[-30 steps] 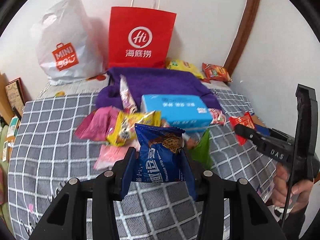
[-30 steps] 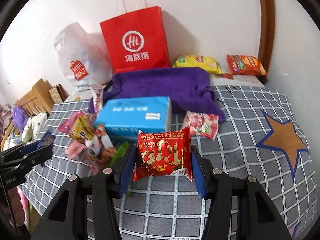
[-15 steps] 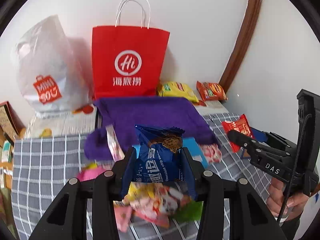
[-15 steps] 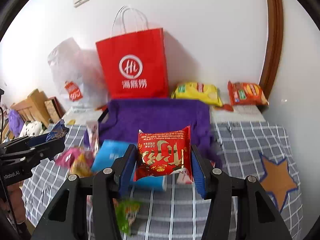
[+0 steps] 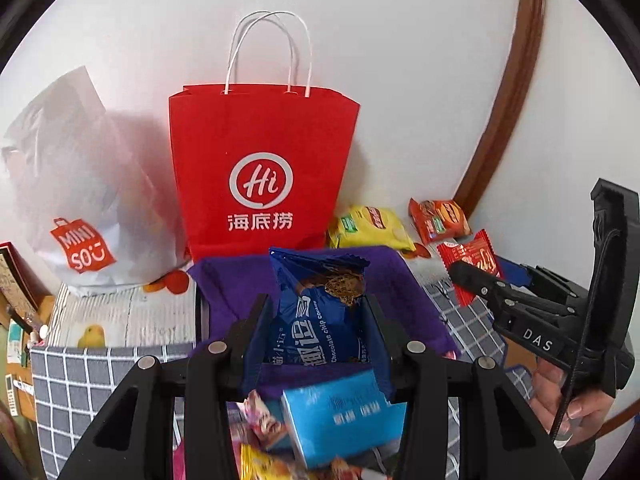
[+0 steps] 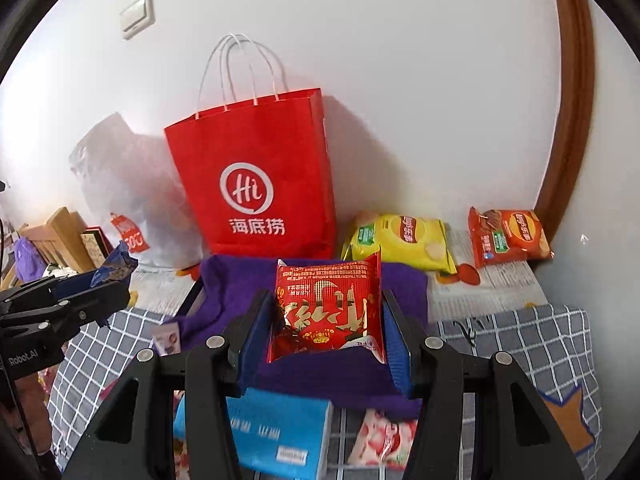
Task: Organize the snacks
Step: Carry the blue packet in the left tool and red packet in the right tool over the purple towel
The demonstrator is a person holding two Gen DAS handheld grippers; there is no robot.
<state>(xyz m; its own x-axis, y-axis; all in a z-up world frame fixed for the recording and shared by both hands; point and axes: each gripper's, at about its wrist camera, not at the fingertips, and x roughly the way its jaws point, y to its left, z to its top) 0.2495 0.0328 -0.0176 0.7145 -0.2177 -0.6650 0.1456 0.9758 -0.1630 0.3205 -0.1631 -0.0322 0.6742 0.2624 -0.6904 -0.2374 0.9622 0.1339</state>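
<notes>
Left gripper (image 5: 320,320): clamped on a blue chocolate chip cookie packet (image 5: 316,312), blue pads pressing both its sides; packet upright, crimped top edge uppermost, held in the air over the purple cloth.
Right gripper (image 6: 326,320): clamped on a red snack packet (image 6: 328,308) with gold print, pads tight on its left and right edges; packet upright, above the purple cloth.
Right gripper from left view: at 3 o'clock, the red packet showing at its tips; a hand (image 5: 568,396) wraps the handle below.
Left gripper from right view: at 9 o'clock, the blue packet's corner poking past its fingers.
Red paper bag (image 5: 262,172): 12 o'clock of both packets, standing against the white wall, white cord handles up, mouth open.
Purple cloth (image 6: 240,280): spread just in front of the bag's base, under both held packets.
White plastic bag (image 5: 84,200): 10 o'clock, slumped beside the red bag.
Yellow chip bag (image 6: 404,242): 1 o'clock, lying flat by the wall.
Orange-red chip bag (image 6: 508,236): 2 o'clock, right of the yellow one, near the brown wooden trim (image 6: 568,100).
Blue tissue pack (image 6: 280,436): 6 o'clock, lying on the grey checked bedcover (image 6: 520,344).
Loose snacks (image 5: 264,424): 6 to 7 o'clock in left view, blurred beside the tissue pack.
Pink packet (image 6: 384,438): 5 o'clock, right of the tissue pack.
</notes>
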